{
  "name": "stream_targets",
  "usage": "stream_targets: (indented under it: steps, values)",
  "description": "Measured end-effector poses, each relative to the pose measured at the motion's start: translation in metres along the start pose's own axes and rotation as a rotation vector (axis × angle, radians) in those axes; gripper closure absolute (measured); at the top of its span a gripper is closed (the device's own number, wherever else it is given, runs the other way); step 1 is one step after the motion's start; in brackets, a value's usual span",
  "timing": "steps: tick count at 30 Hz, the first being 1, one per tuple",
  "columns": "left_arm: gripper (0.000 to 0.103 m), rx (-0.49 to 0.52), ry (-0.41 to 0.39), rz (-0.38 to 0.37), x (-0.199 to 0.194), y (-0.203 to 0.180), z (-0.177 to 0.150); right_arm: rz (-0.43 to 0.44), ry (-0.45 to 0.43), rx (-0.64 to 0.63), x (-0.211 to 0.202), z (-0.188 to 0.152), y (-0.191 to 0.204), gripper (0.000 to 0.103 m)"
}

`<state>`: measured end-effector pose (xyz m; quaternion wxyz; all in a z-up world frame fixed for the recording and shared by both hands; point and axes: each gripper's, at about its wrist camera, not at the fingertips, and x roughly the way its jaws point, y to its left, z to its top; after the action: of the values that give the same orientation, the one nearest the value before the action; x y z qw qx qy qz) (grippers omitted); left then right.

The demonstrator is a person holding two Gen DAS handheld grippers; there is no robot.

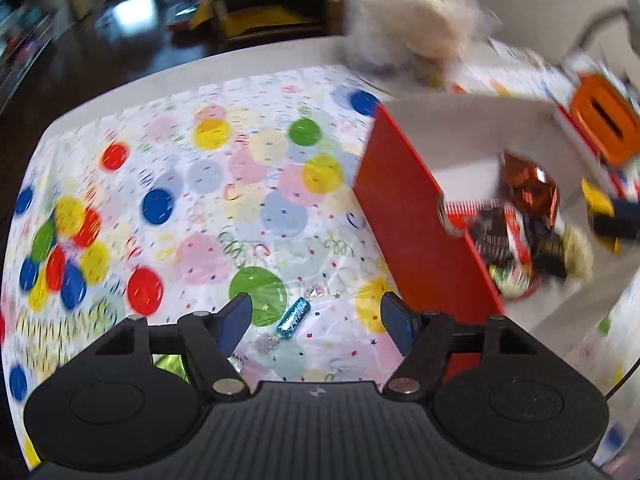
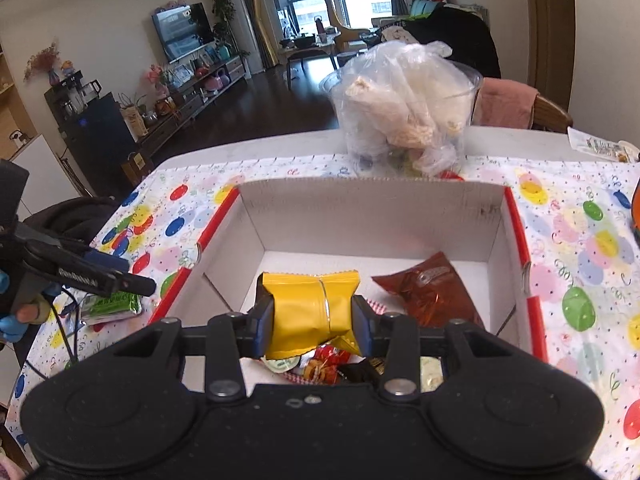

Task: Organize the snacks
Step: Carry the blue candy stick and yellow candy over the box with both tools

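My left gripper (image 1: 316, 320) is open and hangs just above the balloon-print tablecloth (image 1: 200, 184). A small blue wrapped candy (image 1: 294, 317) lies on the cloth between its fingers, untouched. My right gripper (image 2: 312, 320) is shut on a yellow snack packet (image 2: 308, 308) and holds it over the open red-and-white box (image 2: 368, 216). Inside the box lie a brown foil packet (image 2: 432, 292) and several small wrapped snacks (image 2: 324, 364). The left wrist view shows the box's red side wall (image 1: 420, 220) just right of my left gripper.
A green packet (image 2: 112, 306) lies on the cloth left of the box, under the left gripper (image 2: 100, 276) and a gloved hand (image 2: 12, 328). A clear plastic cup with a bag of snacks (image 2: 404, 108) stands behind the box. A chair with a pink cloth (image 2: 508, 104) is at the far side.
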<state>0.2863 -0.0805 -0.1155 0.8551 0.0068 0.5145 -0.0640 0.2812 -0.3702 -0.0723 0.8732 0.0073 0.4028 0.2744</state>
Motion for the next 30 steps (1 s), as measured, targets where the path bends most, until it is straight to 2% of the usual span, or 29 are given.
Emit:
stream_targets:
  steps: [4, 6, 8, 13, 15, 19, 22, 25, 30]
  values:
    - [0.035, 0.08, 0.036, -0.009, 0.02, -0.007, -0.006, -0.019, 0.024, 0.019, 0.007, -0.003, 0.0, 0.063]
    - [0.042, 0.086, 0.054, -0.007, 0.03, -0.006, -0.007, -0.021, 0.03, 0.03, 0.01, -0.004, 0.001, 0.063]
    - [0.054, 0.071, 0.069, -0.012, 0.039, -0.003, -0.007, -0.025, 0.03, 0.036, 0.011, -0.005, 0.002, 0.063]
    - [0.069, 0.072, 0.083, 0.008, 0.048, 0.002, -0.008, -0.033, 0.032, 0.044, 0.013, -0.005, 0.002, 0.063]
    - [0.07, 0.061, 0.087, 0.03, 0.052, 0.004, -0.008, -0.036, 0.031, 0.051, 0.014, -0.005, 0.002, 0.063]
    - [0.085, 0.046, 0.088, 0.054, 0.056, 0.002, -0.012, -0.045, 0.029, 0.055, 0.014, -0.005, 0.001, 0.063]
    - [0.09, 0.039, 0.07, 0.067, 0.054, -0.002, -0.016, -0.048, 0.026, 0.055, 0.013, -0.006, 0.0, 0.063]
    - [0.091, 0.011, 0.062, 0.084, 0.053, -0.006, -0.018, -0.05, 0.023, 0.063, 0.012, -0.007, -0.002, 0.063]
    - [0.091, -0.105, 0.046, 0.064, 0.044, -0.002, -0.021, -0.053, 0.012, 0.067, 0.008, -0.008, -0.005, 0.063]
